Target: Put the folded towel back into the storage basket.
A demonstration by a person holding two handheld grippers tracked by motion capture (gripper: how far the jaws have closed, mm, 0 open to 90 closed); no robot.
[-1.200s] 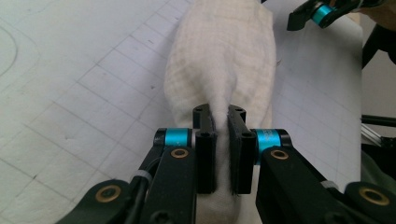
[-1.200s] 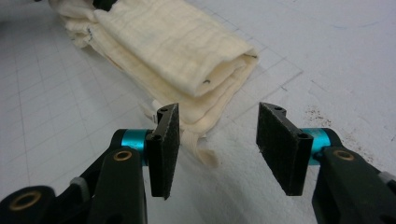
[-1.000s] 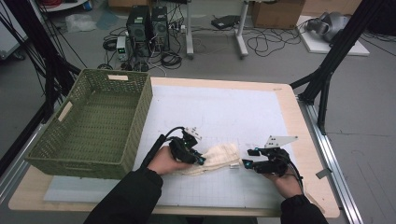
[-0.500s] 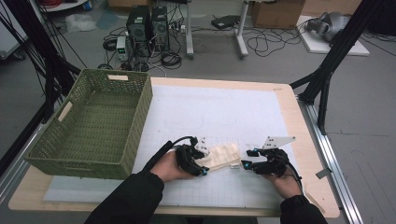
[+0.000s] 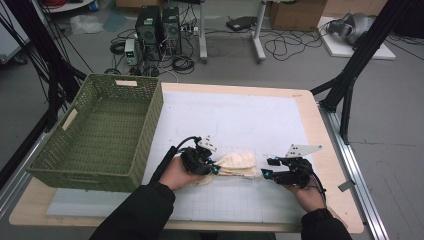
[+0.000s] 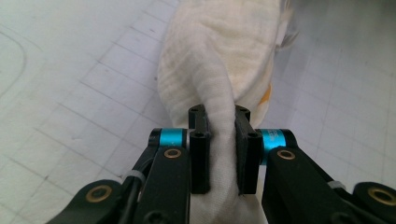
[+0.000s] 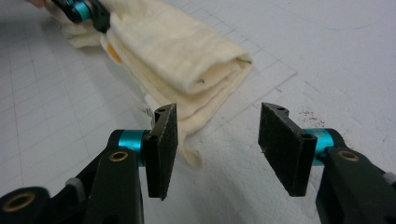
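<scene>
A cream folded cloth [image 5: 239, 163] lies on the white gridded mat near the front of the table. My left gripper [image 5: 214, 169] is at its left end. In the left gripper view the jaws [image 6: 219, 114] have just been closing and now pinch a bunched ridge of the cloth [image 6: 219, 56]. My right gripper [image 5: 266, 168] rests just off the cloth's right end, open. In the right gripper view its pads [image 7: 218, 140] stand wide apart with bare mat between them, and the cloth's folded end [image 7: 177, 56] lies just beyond the left pad.
A green woven basket [image 5: 150, 120] stands at the table's left, close to my left forearm. The white mat [image 5: 235, 115] stretches bare behind the cloth. Black frame legs rise at both sides of the table, and computers and cables lie on the floor beyond.
The left hand has shifted slightly at the cloth's left end, and the cloth looks more bunched there. The right gripper has kept still.
</scene>
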